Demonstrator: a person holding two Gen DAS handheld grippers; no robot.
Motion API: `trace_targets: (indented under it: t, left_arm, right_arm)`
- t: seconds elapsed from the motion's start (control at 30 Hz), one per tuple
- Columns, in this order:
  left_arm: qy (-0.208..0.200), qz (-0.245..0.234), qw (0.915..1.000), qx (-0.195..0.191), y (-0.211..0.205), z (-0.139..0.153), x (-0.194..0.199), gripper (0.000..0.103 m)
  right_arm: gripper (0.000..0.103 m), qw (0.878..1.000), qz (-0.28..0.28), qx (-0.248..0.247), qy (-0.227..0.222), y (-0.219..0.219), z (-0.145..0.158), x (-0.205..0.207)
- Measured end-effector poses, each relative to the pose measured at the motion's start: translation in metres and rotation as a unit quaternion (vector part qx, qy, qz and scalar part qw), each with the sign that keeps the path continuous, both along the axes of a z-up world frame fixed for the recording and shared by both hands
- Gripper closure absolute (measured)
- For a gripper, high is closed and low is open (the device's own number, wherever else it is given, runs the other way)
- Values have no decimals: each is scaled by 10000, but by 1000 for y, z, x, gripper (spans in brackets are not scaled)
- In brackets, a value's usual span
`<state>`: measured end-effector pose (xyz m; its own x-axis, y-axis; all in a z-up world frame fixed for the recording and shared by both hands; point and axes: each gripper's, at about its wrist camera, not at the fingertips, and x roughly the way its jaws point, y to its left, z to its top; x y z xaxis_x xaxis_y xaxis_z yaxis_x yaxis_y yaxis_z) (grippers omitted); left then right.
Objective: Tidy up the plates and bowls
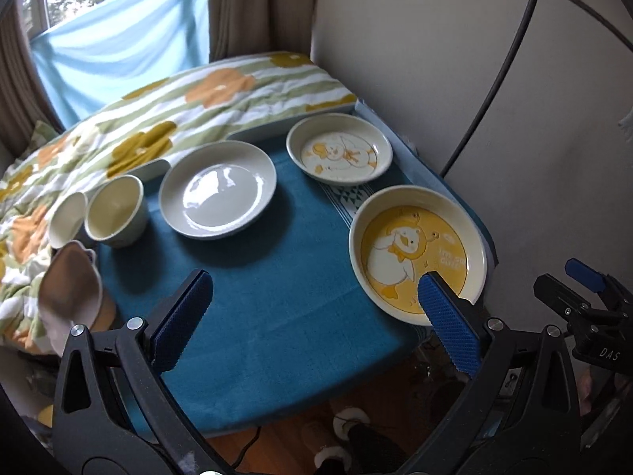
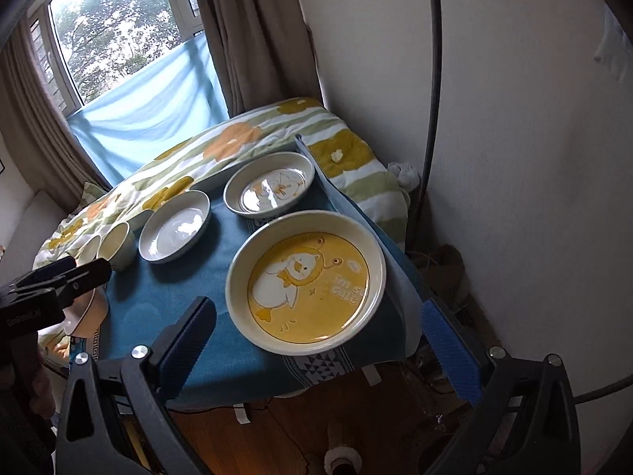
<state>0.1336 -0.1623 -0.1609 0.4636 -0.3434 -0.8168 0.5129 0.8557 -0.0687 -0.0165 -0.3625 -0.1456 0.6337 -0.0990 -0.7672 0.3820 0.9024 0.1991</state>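
On the blue-clothed table (image 1: 277,297) stand a large yellow duck plate (image 1: 415,249) (image 2: 306,285) at the near right, a smaller duck plate (image 1: 339,149) (image 2: 270,184) behind it, a plain white plate (image 1: 217,189) (image 2: 175,226) in the middle, and two cream bowls (image 1: 116,210) (image 1: 67,219) at the left, seen also in the right wrist view (image 2: 116,244). My left gripper (image 1: 312,297) is open and empty over the near table edge. My right gripper (image 2: 316,324) is open and empty, its jaws either side of the yellow plate.
A flowered quilt (image 1: 158,118) lies behind the table. A pinkish bowl-like thing (image 1: 71,289) sits at the table's left edge. The wall (image 1: 474,79) and a black cable (image 1: 490,91) are close on the right. Wooden floor (image 2: 277,435) shows below.
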Motion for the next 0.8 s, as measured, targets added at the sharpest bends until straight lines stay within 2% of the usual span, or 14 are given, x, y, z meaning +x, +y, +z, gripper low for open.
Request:
trace_targets:
  t: [0.07,0.13,0.27,0.33,0.43,0.47,0.57,0.67,0.73,0.8]
  left_arm:
    - [239,-128,9996,43,-18,-25,15,0]
    - [429,-317,9985,113,-35,-49,27,0]
    - [962,-550,9937,162,-59,-96,48,8]
    - [1187,-568,9909,297,-68,-117,57,23]
    - [1419,-631,9872,359,-76,-137,66,38]
    - [1477,-655,9862,345,-77,-141,67,40]
    - [1605,-712,9840,308,-82,-152,71,50]
    - [1590,-765,9838,311,-86,-155,72,58]
    - [1649,-813,9826,257,-88,-159,76,77]
    - [1685,-842,9819,188,-90,-160,78,84]
  right_arm:
    - [0,9994,5,339,109,-17,-24,6]
    - [7,9974,42,684,228,-33,-47,14]
    - [30,9906,181,1246,526,-57,-89,36]
    - [37,9882,237,1376,626,-66,-104,45]
    - [44,9872,316,1417,658,-74,-115,54]
    - [48,9872,354,1414,652,-76,-118,56]
    - [57,9863,431,1479,596,-81,-120,62]
    - [71,9854,449,1528,595,-85,-124,66]
    - [77,9849,458,1549,617,-86,-126,69]
    - [81,9860,442,1467,655,-86,-126,73]
